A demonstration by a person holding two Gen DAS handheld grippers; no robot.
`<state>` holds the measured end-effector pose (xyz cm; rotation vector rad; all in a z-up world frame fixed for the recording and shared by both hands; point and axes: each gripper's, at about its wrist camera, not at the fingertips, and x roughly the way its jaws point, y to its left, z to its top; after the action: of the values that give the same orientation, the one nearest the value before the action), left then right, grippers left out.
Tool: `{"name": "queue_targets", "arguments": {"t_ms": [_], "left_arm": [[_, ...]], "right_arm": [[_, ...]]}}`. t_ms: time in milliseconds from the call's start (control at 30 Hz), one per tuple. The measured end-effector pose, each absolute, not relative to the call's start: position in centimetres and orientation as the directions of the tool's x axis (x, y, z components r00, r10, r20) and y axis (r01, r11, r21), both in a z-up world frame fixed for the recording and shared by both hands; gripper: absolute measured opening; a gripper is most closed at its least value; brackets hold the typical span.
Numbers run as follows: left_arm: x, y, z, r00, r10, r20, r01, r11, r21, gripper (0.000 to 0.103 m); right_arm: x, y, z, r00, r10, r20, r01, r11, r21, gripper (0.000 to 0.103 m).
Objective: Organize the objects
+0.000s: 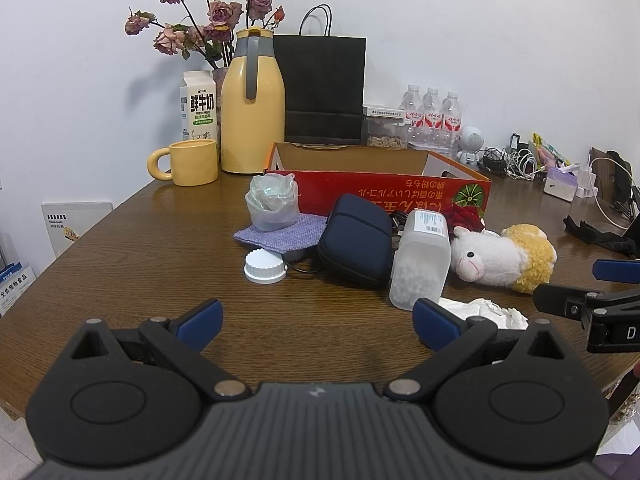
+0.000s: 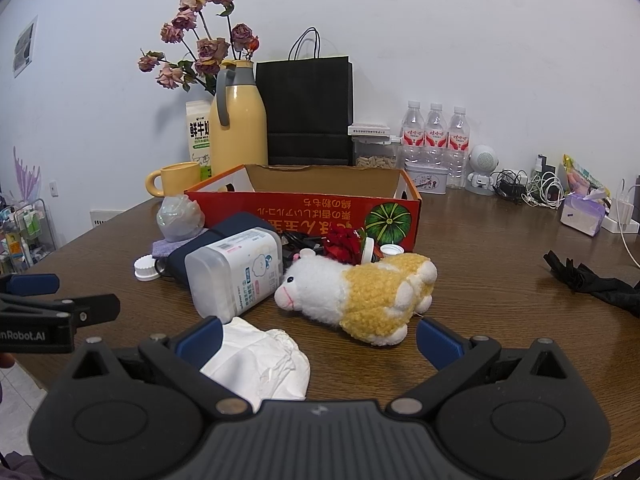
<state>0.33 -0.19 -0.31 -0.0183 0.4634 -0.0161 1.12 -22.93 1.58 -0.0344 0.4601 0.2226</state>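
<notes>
An open red cardboard box stands mid-table. In front of it lie a plush sheep, a clear plastic jar of white beads on its side, a navy zip pouch, a white lid, a bagged cup on a purple cloth, and crumpled white tissue. My left gripper is open and empty, short of the lid. My right gripper is open over the tissue, near the sheep.
A yellow thermos, yellow mug, milk carton, dried roses, a black paper bag and three water bottles line the back. Cables and chargers, a tissue pack and a black cloth lie at the right.
</notes>
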Motion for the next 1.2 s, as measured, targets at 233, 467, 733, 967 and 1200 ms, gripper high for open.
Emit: {"name": "queue_targets", "arguments": {"t_ms": [233, 467, 733, 967, 1200], "left_arm": [[0.3, -0.2, -0.3, 0.895, -0.02, -0.446, 0.012, 1.0, -0.022, 0.103], [0.3, -0.2, -0.3, 0.895, -0.021, -0.446, 0.012, 1.0, -0.023, 0.103], [0.4, 0.2, -0.1, 0.892, -0.01, -0.452, -0.003, 1.0, -0.029, 0.103], [0.5, 1.4, -0.5, 0.886, 0.017, -0.464, -0.041, 0.998, -0.041, 0.103], [0.6, 2.5, -1.0, 0.879, 0.032, -0.475, -0.067, 0.996, -0.056, 0.103]], "right_arm": [[1.0, -22.9, 1.6, 0.873, 0.204, -0.443, -0.22, 0.975, 0.016, 0.103], [1.0, -22.9, 1.6, 0.873, 0.205, -0.443, -0.221, 0.975, 0.016, 0.103], [0.9, -22.4, 1.9, 0.862, 0.226, -0.454, -0.245, 0.969, 0.017, 0.103], [2.4, -21.1, 0.8, 0.791, 0.305, -0.53, -0.351, 0.936, 0.014, 0.103], [4.0, -19.9, -1.0, 0.728, 0.349, -0.59, -0.419, 0.908, 0.019, 0.097]]}}
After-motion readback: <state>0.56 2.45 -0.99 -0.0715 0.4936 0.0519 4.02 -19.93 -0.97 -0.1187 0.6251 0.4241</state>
